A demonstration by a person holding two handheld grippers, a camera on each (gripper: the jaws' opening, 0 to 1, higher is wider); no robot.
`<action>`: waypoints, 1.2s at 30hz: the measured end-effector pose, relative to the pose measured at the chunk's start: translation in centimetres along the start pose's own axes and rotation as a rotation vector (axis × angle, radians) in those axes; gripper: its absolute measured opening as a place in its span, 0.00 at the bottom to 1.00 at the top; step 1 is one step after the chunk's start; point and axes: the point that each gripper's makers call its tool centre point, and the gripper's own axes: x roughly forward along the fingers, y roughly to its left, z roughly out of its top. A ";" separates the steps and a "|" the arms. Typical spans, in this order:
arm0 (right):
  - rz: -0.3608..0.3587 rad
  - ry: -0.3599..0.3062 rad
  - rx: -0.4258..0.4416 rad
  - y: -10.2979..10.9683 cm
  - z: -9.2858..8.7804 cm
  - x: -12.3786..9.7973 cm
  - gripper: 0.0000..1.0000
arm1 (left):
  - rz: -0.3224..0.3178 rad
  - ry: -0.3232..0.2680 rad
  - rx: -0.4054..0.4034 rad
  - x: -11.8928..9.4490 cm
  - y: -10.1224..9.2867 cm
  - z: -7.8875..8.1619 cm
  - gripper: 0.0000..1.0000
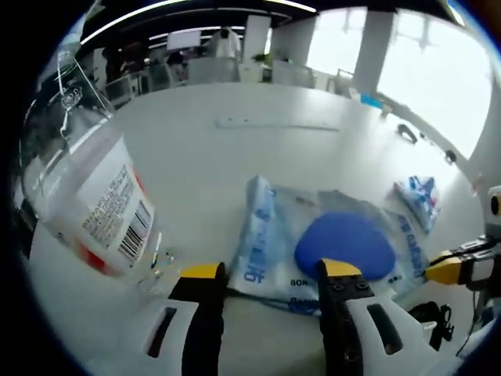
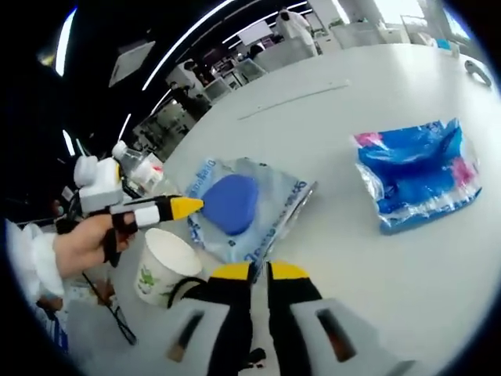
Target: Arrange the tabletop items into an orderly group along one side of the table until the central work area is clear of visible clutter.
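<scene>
A clear plastic bag (image 1: pixel 270 235) printed in blue lies flat on the white table (image 1: pixel 203 157), with a blue rounded pad (image 1: pixel 344 244) inside it. My left gripper (image 1: pixel 271 270) is open, its yellow tips at the bag's near edge. In the right gripper view a hand holds the left gripper (image 2: pixel 188 207) over the bag (image 2: pixel 274 211) and the blue pad (image 2: pixel 231 202). My right gripper (image 2: pixel 260 271) has its jaws close together on the bag's near corner; it also appears as the right gripper (image 1: pixel 450 269) at the bag's right edge. A blue and pink packet (image 2: pixel 415 172) lies apart on the table.
A clear bottle (image 1: pixel 94 196) with a white barcode label stands close on the left. A white paper cup (image 2: pixel 160 270) and a black cable (image 2: pixel 117 313) lie near the hand. A thin pale strip (image 1: pixel 278 124) lies farther back. The blue packet (image 1: pixel 419 196) sits right of the bag.
</scene>
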 end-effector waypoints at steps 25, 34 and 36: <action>-0.080 -0.093 -0.163 -1.5 5.6 -1.8 0.00 | 0.023 -0.055 -0.032 -3.4 -0.2 1.1 0.00; -0.122 -0.089 -0.246 -3.1 7.3 -2.1 0.00 | -0.013 -0.061 -0.033 -3.3 -1.8 1.6 0.00; -0.129 -0.085 -0.256 -3.5 7.5 -2.1 0.00 | -0.018 -0.058 -0.022 -3.2 -2.1 1.7 0.00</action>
